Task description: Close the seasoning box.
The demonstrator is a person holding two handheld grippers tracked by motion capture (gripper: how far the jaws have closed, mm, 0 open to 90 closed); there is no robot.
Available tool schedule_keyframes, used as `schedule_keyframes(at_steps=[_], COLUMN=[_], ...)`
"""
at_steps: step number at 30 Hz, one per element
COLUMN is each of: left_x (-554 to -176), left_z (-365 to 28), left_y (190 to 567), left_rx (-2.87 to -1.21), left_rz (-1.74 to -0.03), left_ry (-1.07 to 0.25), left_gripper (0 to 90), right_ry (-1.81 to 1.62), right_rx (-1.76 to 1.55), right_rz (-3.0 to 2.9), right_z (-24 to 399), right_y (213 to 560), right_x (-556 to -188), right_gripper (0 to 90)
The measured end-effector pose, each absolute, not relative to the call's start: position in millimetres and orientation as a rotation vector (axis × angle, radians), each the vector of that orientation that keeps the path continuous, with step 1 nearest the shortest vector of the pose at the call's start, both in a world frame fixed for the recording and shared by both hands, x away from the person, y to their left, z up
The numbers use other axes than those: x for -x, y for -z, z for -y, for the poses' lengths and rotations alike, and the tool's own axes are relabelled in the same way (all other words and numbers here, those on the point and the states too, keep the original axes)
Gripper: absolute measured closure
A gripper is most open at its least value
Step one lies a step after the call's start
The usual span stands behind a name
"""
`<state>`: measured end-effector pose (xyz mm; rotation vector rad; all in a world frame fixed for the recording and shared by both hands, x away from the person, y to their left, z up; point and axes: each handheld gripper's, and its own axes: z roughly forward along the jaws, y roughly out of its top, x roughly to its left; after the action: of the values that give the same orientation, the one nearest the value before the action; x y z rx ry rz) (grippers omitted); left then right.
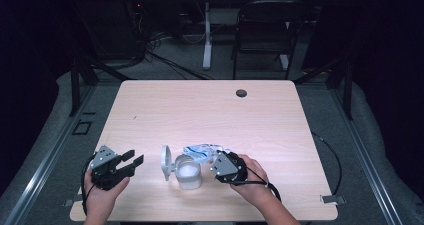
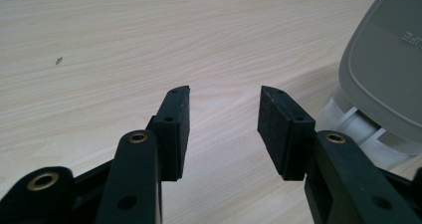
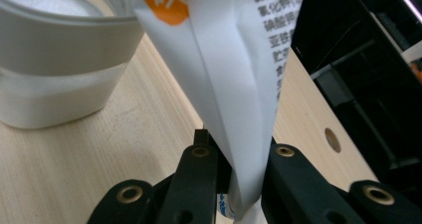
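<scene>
A white plastic bag (image 1: 202, 151) with blue print lies against the rim of a round white jar (image 1: 187, 172) near the table's front edge. In the right gripper view the bag (image 3: 234, 84) is pinched flat between the black jaws, and my right gripper (image 3: 239, 149) is shut on it. The jar (image 3: 59, 59) holds white powder. Its hinged grey lid (image 1: 166, 162) stands open on the jar's left side. My left gripper (image 1: 133, 160) rests left of the jar, open, with nothing between its pads (image 2: 174, 129). The lid (image 2: 385, 64) rises at the right of the left gripper view.
The light wooden table (image 1: 210, 110) has a small dark grommet hole (image 1: 241, 92) near its far edge. A black chair (image 1: 265, 30) and a white desk leg (image 1: 207, 35) stand on the floor beyond the table. Cables trail from both grippers.
</scene>
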<state>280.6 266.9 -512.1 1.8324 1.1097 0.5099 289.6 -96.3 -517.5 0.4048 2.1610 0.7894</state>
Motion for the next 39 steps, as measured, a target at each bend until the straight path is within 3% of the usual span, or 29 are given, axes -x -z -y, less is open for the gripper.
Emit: schedule_keyframes(at_steps=[19,39], left_x=[-281,-282], left_z=[-266,-265], left_y=[514,515], left_rx=[-1.834,-1.839], left_rz=[-1.109,-1.110], left_ry=[-0.505,-0.504], left_gripper=[56.5,56.5], right_ry=[-1.057,-1.087], right_rx=[-0.752,-1.018], right_rz=[-2.129,-2.111], right_z=[128,147], right_y=[522,548], right_x=[-303,-313], right_gripper=[86.4,86.1])
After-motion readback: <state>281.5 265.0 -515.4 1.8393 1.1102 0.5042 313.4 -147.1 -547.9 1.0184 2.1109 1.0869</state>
